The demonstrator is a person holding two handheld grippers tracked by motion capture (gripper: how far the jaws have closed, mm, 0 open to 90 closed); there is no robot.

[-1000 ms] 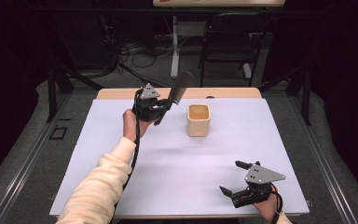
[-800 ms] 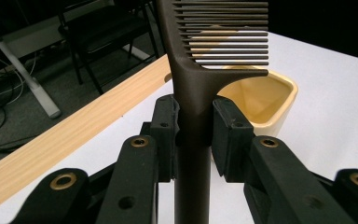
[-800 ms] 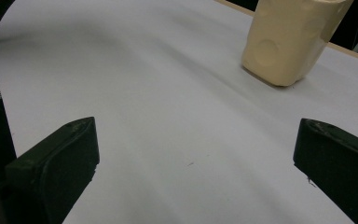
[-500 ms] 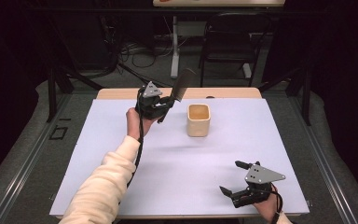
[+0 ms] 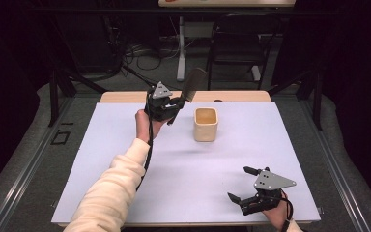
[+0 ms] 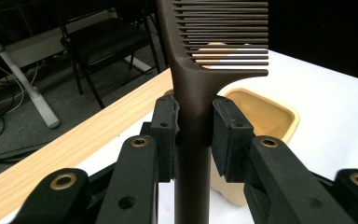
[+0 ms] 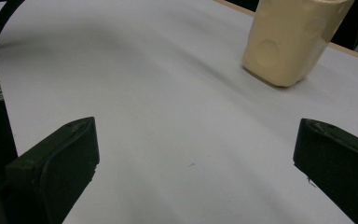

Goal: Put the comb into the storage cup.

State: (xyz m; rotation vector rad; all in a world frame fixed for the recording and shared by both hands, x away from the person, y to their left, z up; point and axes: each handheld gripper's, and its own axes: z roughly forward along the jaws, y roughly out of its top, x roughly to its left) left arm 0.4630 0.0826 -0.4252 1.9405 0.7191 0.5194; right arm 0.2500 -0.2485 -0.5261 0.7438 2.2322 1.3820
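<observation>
White table (image 5: 125,159) at frame centre bears a cream cup (image 5: 206,124). Left gripper (image 5: 166,108) clamps the dark comb (image 6: 193,93) at its handle; right gripper (image 5: 248,193) rests with jaws apart. Comb appears light, stiff plastic, probably slippery; grip the handle, not the teeth.

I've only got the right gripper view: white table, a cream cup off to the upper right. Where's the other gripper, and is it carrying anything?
Observer: The left gripper is raised over the far side of the table, just left of the cup, shut on a dark comb.
Operator: How is the comb held?
Observer: By its handle, just under the teeth; the toothed end sticks up past the jaws.
Operator: Anything inside the cup?
Observer: The high view looks into it and it seems empty.
Operator: And my gripper?
Observer: The right gripper rests near the table's near right corner, jaws open, holding nothing.
</observation>
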